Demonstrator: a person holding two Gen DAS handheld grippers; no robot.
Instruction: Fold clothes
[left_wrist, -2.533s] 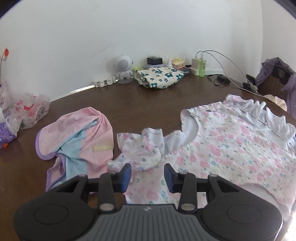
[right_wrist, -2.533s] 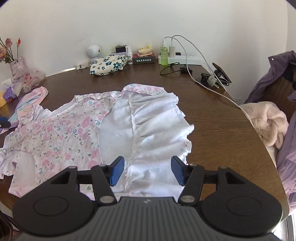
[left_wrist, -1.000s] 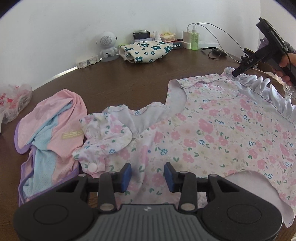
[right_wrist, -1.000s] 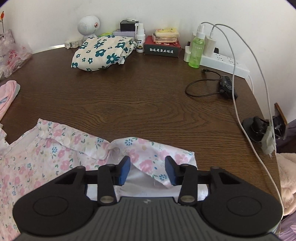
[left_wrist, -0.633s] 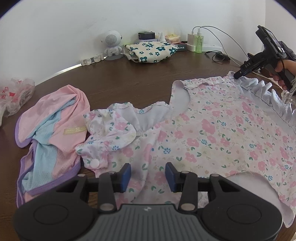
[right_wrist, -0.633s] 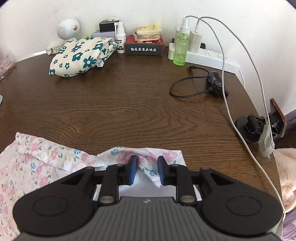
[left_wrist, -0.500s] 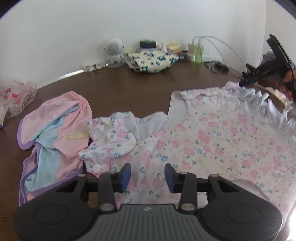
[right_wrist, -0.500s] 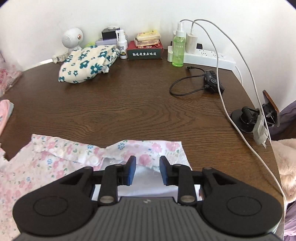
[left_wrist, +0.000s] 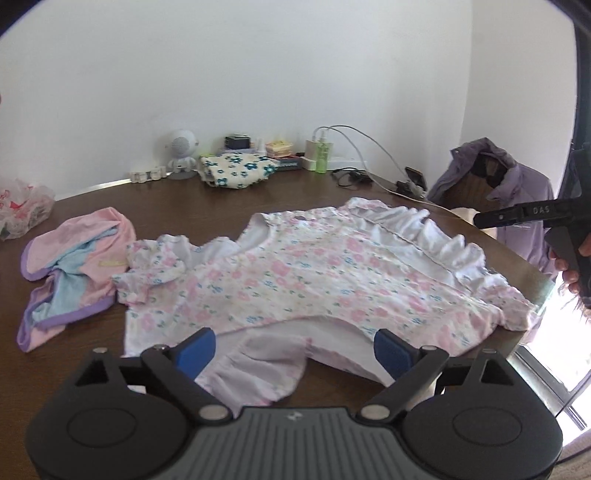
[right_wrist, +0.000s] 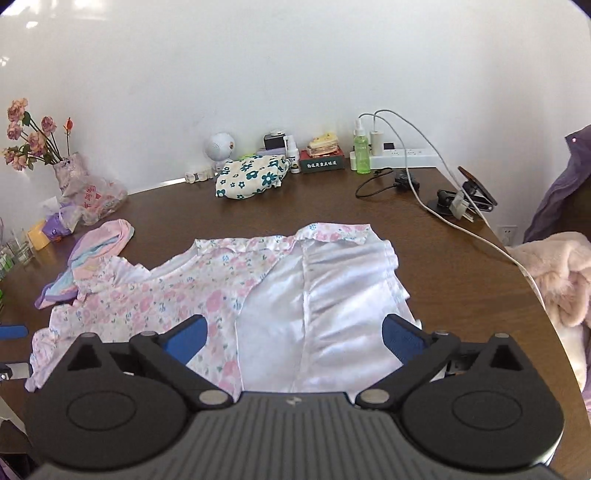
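I see the floral dress (left_wrist: 295, 273) lying spread on the brown counter (right_wrist: 332, 206), one side folded over so its white lining faces up. My left claw (left_wrist: 294, 349) and right claw (right_wrist: 291, 338) are both opening, nothing gripped between the blue pads. A pink garment (left_wrist: 74, 266) lies beside the dress.

Legible text, left wrist view: white letters "DAS" on the black arm of the right tool (left_wrist: 532, 214), held at the frame's right edge.

Right wrist view: a row of white Chinese characters on the front of the dark green box (right_wrist: 322, 162) at the back of the surface; too small to read. Red print on the plastic bag (right_wrist: 96, 199) beside the flowers; not decipherable.
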